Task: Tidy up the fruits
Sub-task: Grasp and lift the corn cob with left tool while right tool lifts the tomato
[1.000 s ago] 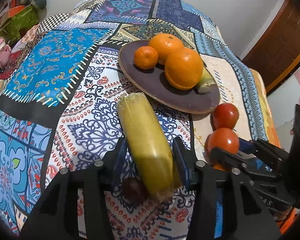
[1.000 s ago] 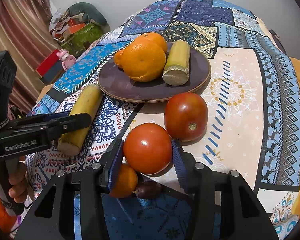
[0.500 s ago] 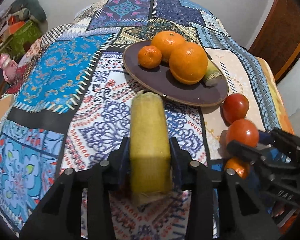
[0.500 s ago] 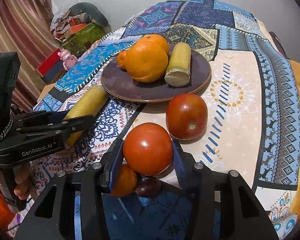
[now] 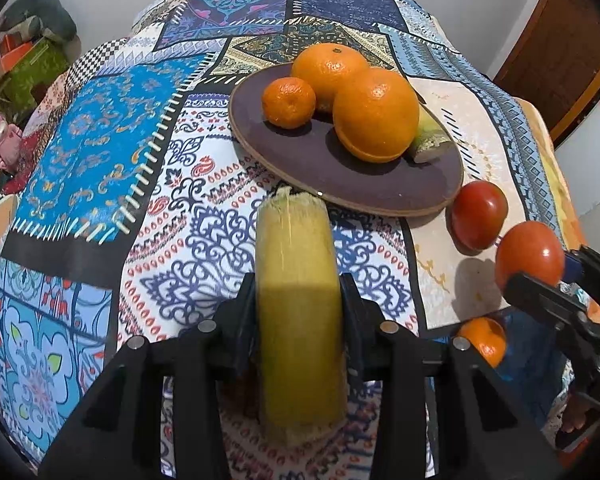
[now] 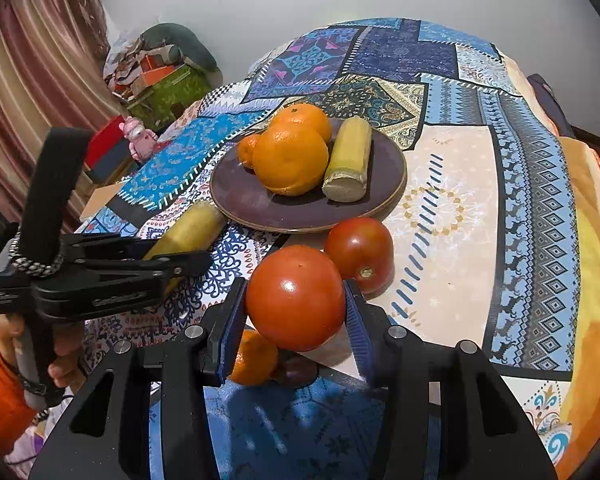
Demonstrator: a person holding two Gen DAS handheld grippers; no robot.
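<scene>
Patchwork cloth [image 5: 112, 148] covers the table, wide bare stretch on the left side and beyond the plate [image 5: 340, 176]; near edge drops off just behind both grippers, right edge close past the tomatoes. Left gripper [image 5: 300, 308] clamps a yellow-green cane piece [image 5: 298, 300], jaws having just closed in on it, pads pressing both sides, far cut end fibrous and just short of the plate rim. Right gripper [image 6: 296, 308] clamps a tomato [image 6: 294, 296], red, glossy, lifted off the cloth. Second tomato [image 6: 360, 250] sits on the cloth just beyond it, near the plate rim. Plate holds two big oranges [image 5: 374, 114], a small mandarin [image 5: 288, 102] and another cane piece [image 6: 350, 160], front part of the plate bare. Small orange [image 6: 256, 356] and a dark small fruit [image 6: 296, 368] lie under the right gripper at the table edge. Clutter and curtain [image 6: 32, 72] off to the left, clear of the table
</scene>
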